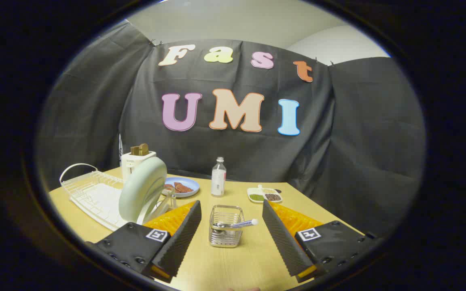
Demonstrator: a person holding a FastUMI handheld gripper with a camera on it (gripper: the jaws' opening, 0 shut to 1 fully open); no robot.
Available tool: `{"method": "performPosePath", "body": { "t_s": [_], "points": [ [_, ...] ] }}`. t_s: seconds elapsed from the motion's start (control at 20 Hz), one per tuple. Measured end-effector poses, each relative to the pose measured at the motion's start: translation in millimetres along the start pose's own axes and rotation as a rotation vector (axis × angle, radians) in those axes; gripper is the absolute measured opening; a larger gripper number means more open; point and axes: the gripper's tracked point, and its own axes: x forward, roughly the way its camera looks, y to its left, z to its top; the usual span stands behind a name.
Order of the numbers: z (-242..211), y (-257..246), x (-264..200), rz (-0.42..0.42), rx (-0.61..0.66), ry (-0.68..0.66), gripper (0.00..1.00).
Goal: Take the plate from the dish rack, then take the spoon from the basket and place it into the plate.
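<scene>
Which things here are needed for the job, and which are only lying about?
For the job: plate, upright in the dish rack; spoon in the basket, which sits between the open gripper fingers.

Lying about: toaster, blue dish, bottle, tray of seeds.

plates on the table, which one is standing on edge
The pale green plate in the white dish rack stands on edge; the blue plate behind it lies flat with food on it. The open tool holds nothing.
</scene>
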Motion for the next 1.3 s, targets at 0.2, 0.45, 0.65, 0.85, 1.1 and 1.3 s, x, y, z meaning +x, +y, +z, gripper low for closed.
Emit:
{"method": "performPosePath", "body": {
  "t_s": [0.2, 0.45, 0.65, 0.85, 1.1, 1.3],
  "points": [
    [2, 2, -1, 0.006, 0.009, -0.005, 1.00],
    [2, 2, 1, 0.002, -0.005, -0.014, 1.00],
    [3, 3, 2, 0.003, 0.003, -0.016, 1.00],
    [12, 4, 7, -0.011, 0.012, -0.011, 1.00],
    [53, 16, 25, -0.060, -0.019, 0.023, 1.00],
    [120, 47, 53, -0.062, -0.025, 0.030, 1.00]
  ]
}}
